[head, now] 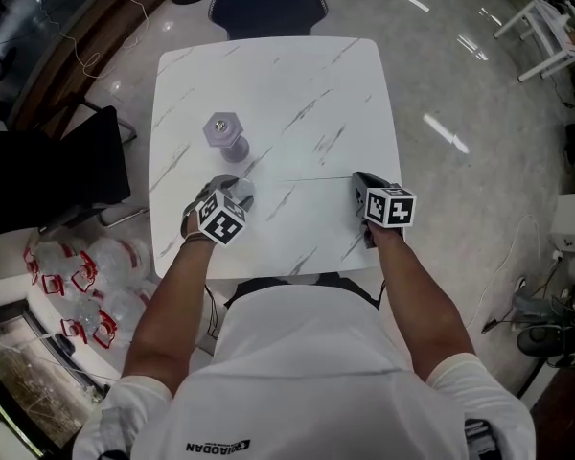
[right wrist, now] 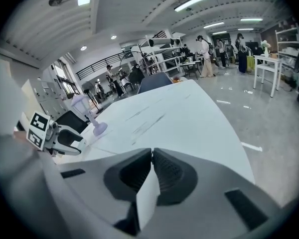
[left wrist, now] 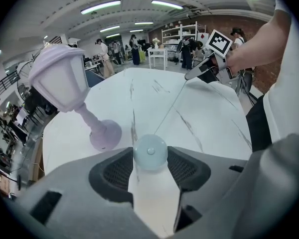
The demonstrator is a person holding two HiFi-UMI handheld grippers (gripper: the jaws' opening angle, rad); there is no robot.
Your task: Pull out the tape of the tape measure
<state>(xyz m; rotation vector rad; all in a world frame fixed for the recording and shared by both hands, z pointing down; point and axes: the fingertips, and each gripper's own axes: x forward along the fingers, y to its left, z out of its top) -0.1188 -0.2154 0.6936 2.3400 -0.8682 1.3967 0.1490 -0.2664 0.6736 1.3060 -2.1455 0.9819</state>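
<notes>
One tape (straight) | left gripper: tape measure | right gripper: tape end

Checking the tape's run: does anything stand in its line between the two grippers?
Nothing visible does. The tape runs from the tape measure in the left gripper to the right gripper over the table; the lantern lamp stands off to one side.

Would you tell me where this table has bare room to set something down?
The far half of the table, beyond the stretched tape and right of the lantern, is bare. So is the near strip between the left gripper and right gripper. Crowded: around the lantern.
</notes>
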